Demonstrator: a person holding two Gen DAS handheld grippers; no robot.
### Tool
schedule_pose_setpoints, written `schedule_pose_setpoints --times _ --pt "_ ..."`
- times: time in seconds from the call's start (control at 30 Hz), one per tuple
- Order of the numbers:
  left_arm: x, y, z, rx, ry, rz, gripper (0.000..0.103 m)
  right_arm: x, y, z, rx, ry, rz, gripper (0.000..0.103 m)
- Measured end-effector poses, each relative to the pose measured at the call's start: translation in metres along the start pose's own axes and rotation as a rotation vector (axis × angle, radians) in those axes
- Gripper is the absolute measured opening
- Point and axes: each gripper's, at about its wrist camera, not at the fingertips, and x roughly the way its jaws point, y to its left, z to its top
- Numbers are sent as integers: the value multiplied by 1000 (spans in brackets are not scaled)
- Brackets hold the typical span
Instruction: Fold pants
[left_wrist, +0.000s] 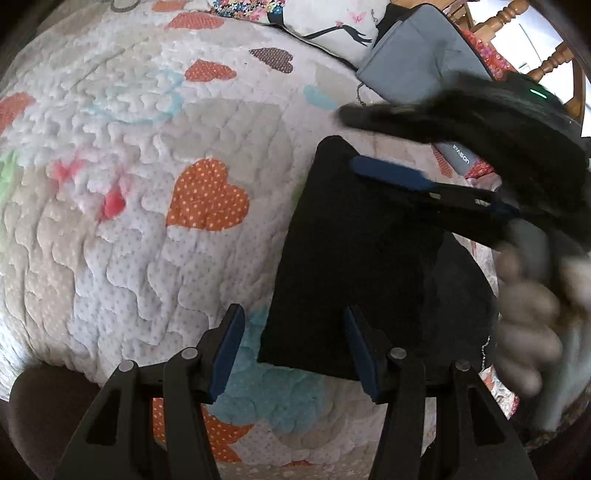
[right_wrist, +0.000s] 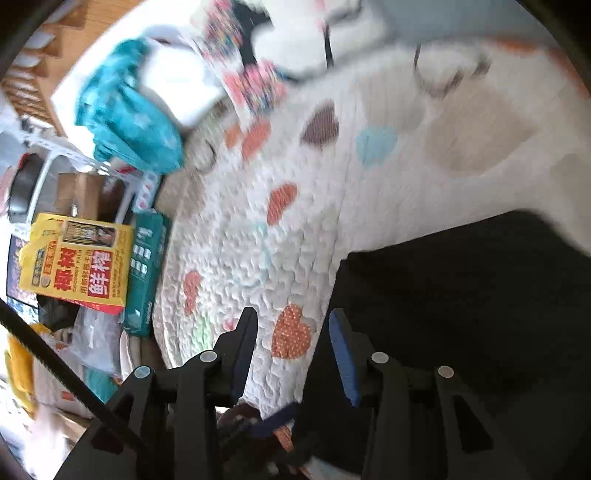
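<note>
Black, soft cloth: the pants (left_wrist: 354, 266) lie in a compact folded block on the quilt (left_wrist: 129, 184), just right of the orange heart (left_wrist: 207, 195). Left gripper (left_wrist: 295, 350) hangs released over the block's near left corner, gripping nothing. Right gripper (right_wrist: 291, 354) is also released, its jaws straddling the pants' left edge without pinching. Such fabric looks light and limp, likely to sag or unfold if lifted by one layer; better to pinch all layers at a corner or folded edge.
</note>
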Motion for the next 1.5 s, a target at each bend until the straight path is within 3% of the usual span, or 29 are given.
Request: schedule_pose_setpoints --times 0.07,0.13,0.3,0.43,0.57,0.67,0.77,0.9,1.0,1.13,1.27,1.33,1.4,1.43,1.47,1.5 --pt "0 0 2 2 3 -5 54 19 -10 9 7 -1 -130 43" --pt "-3 1 3 2 1 -8 54 21 -15 14 -17 -61 -225 40" --pt "-28 3 3 38 -46 25 54 -34 -18 -7 3 -207 -144 43" --pt "-43 -13 4 113 -82 52 55 -114 -44 -58 32 -325 -96 46" --pt "-39 -52 8 226 -66 33 57 -197 -91 -123 119 -470 -208 49" --pt "-25 -91 10 296 -7 -14 57 -238 -132 -167 240 -521 -278 53" --pt "-5 -141 12 396 56 -53 58 -268 -177 -206 387 -544 -290 56" --pt "22 -208 13 522 115 -79 58 -277 -217 -234 547 -596 -234 61" --pt "46 -254 10 602 155 -110 58 -270 -229 -238 608 -633 -188 64" --pt "83 -300 4 677 214 -116 58 -253 -227 -232 598 -641 -193 69" --pt "106 -329 2 724 223 -88 58 -249 -214 -232 525 -669 -257 69" --pt "109 -330 7 708 214 -101 58 -263 -206 -228 446 -718 -292 69" --pt "115 -327 13 675 197 -81 58 -277 -205 -211 376 -710 -282 68" --pt "116 -323 15 661 184 -64 58 -280 -209 -202 365 -689 -260 66" --pt "117 -315 17 640 174 -50 58 -281 -214 -191 363 -664 -250 53" --pt "118 -310 18 626 175 -45 58 -279 -219 -178 352 -627 -249 49"
